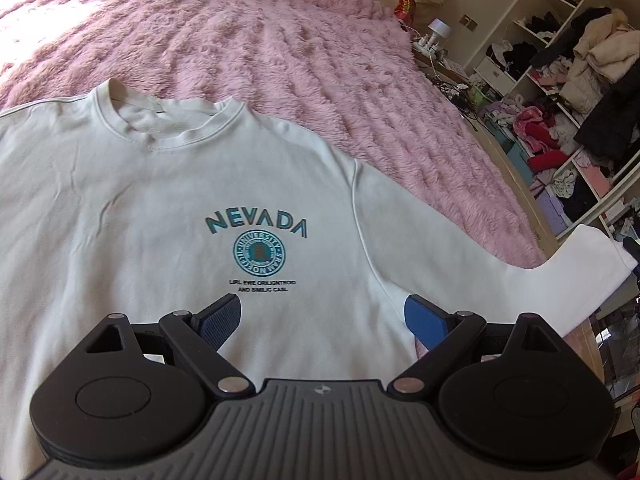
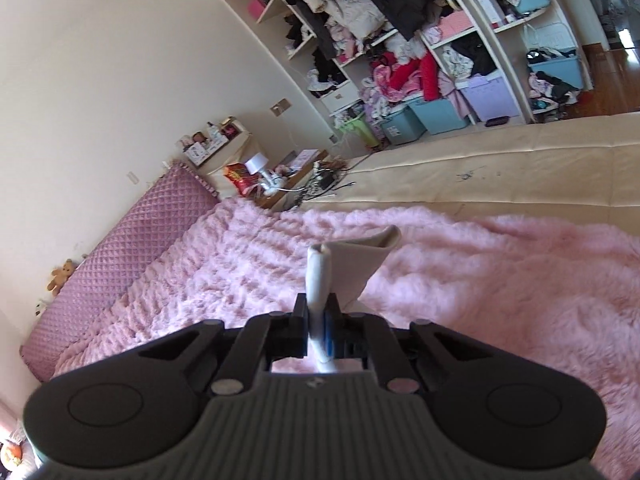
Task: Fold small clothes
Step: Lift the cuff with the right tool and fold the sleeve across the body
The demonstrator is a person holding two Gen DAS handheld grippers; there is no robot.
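Left gripper (image 1: 322,320): jaws spread above shirt (image 1: 160,200).
Right gripper (image 2: 318,316): pinching sleeve (image 2: 344,264).
Bins (image 2: 436,114): clothes heaped on them, beyond.

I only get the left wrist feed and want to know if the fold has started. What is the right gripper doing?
Observer: The right gripper is shut on a bunched edge of white fabric, lifted above the pink blanket.
Operator: Which part of the shirt is that?
Observer: I cannot tell; only a rolled strip and a loose flap show past the fingers.
Operator: Anything on the bed ahead of it?
Observer: A pink quilted pillow lies along the wall, with a small teddy bear by its end.
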